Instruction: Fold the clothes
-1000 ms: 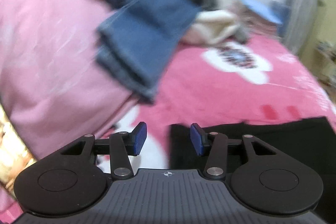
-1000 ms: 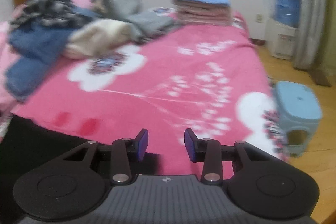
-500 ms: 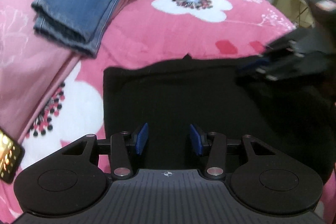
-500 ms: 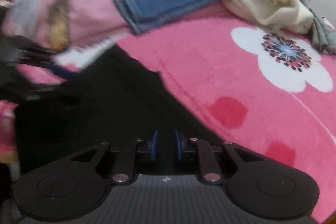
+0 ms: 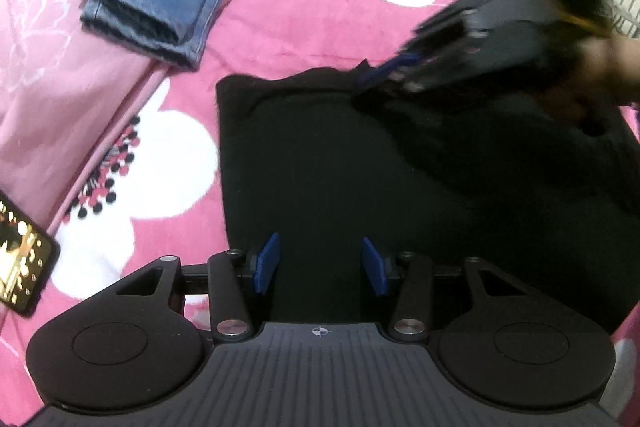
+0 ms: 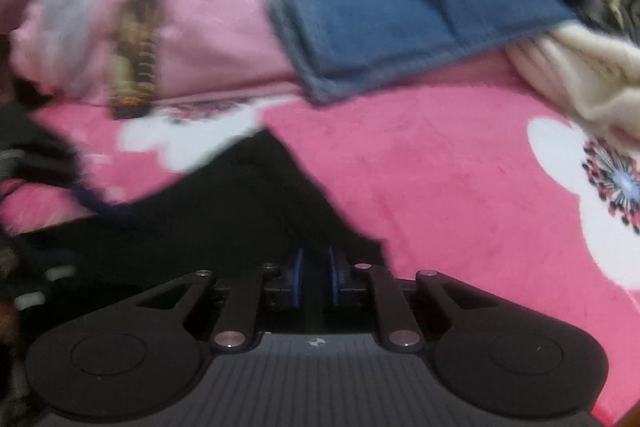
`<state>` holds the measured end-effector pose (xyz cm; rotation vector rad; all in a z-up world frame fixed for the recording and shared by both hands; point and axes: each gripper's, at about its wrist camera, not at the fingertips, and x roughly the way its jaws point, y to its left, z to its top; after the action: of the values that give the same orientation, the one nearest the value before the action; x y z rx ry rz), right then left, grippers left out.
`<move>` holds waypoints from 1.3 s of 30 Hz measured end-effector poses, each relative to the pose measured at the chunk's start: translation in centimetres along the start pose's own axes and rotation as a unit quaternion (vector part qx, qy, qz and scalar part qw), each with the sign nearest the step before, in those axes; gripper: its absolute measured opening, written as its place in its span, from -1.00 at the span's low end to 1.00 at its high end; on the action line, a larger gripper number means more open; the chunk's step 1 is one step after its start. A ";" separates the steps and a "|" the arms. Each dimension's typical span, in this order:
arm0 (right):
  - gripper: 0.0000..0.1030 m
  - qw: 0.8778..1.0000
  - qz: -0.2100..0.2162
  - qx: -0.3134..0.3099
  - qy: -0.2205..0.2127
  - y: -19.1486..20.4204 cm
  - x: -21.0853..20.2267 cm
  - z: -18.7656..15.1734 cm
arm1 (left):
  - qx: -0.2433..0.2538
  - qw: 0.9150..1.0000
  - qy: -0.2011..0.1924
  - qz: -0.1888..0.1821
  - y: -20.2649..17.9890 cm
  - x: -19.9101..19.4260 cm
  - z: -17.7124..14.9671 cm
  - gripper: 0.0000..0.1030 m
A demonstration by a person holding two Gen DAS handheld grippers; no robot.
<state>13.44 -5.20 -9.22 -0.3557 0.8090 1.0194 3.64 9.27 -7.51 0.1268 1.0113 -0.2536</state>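
Right gripper: your jaws are clamped on the black garment edge.
Left gripper: your jaws stand apart, holding nothing.
Black garment: lies directly ahead of both grippers.

Right tongs now pinched onto black garment's far edge
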 end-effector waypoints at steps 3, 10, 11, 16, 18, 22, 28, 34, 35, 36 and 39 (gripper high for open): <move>-0.86 1.000 -0.004 0.025 -0.018 -1.6 0.2 1.2 | -0.006 1.000 -0.003 0.000 0.1 -0.1 -0.3 -0.04; -0.91 0.998 0.056 0.017 -0.012 0.4 3.6 3.4 | -0.003 1.000 0.001 -0.003 0.1 0.0 -0.3 0.01; -0.91 0.998 0.036 0.042 -0.017 -0.6 4.0 3.6 | -0.003 1.000 -0.001 -0.003 0.1 0.0 -0.3 0.01; -0.85 0.972 -0.014 0.222 -0.080 -9.2 -0.1 2.8 | -0.007 1.000 -0.008 -0.002 0.4 -0.1 -0.3 0.03; -0.85 0.961 -0.030 0.254 -0.105 -11.2 -3.9 1.0 | -0.010 1.000 -0.012 0.003 0.6 -0.2 -0.1 0.04; -0.84 0.942 -0.016 0.315 -0.113 -13.3 -10.7 -3.2 | -0.017 1.000 -0.016 0.011 1.1 -0.6 0.5 0.04; -0.84 0.954 0.032 0.298 0.012 -10.7 -12.7 -9.0 | 0.010 1.000 -0.023 0.014 0.4 -0.8 0.5 0.09; -0.83 0.901 -0.086 0.425 -0.028 -18.1 -15.1 -13.4 | 0.013 0.999 -0.021 0.024 0.3 0.4 -0.2 0.10; -0.83 0.882 -0.133 0.448 -0.057 -19.5 -16.9 -13.8 | 0.006 0.999 -0.024 0.029 0.5 0.1 -0.2 0.10; -0.83 0.871 -0.148 0.461 -0.082 -19.9 -18.6 -14.5 | 0.000 0.999 -0.028 0.033 0.6 -0.2 -0.1 0.10; -0.83 0.855 -0.134 0.482 -0.139 -18.4 -24.1 -16.0 | -0.024 0.998 -0.044 0.036 1.0 -2.1 0.2 0.10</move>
<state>15.75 -38.99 -3.80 0.5255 0.8750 0.2963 2.99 10.51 -5.67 0.1075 0.9230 -0.1685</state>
